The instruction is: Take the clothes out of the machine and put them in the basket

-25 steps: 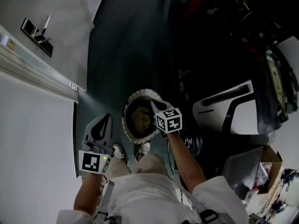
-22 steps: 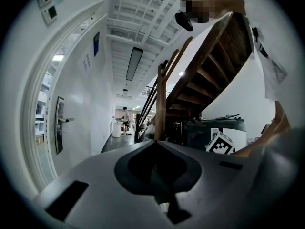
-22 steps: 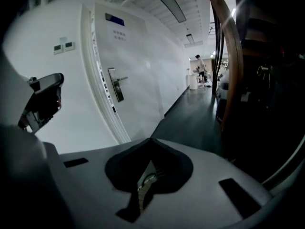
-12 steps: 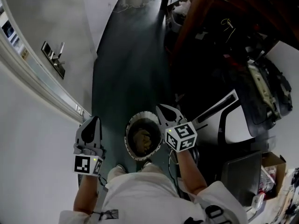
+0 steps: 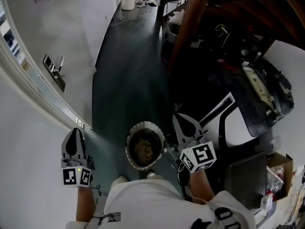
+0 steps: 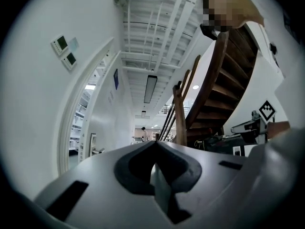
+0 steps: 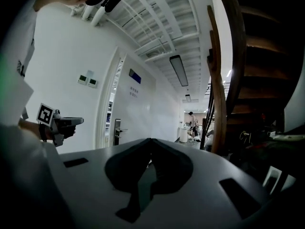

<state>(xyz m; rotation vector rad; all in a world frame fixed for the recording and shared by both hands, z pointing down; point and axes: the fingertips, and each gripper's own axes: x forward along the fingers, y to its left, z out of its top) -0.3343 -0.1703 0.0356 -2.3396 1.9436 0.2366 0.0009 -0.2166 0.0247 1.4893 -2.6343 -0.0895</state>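
Head view: steeply downward from above the person, basket (image 5: 128, 147) near 6 o'clock. Both gripper views: level, close over own jaws, facing down the corridor (staircase (image 6: 224, 80) shared). Left gripper view catches right gripper (image 6: 236, 126) at 3 o'clock. Right gripper view catches left gripper (image 7: 78, 121) at 9 o'clock.

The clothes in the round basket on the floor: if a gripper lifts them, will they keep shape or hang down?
Probably floppy: the clothes lie crumpled in the basket, so a lifted piece would likely drape. Being loose fabric, they are probably light for their bulk.
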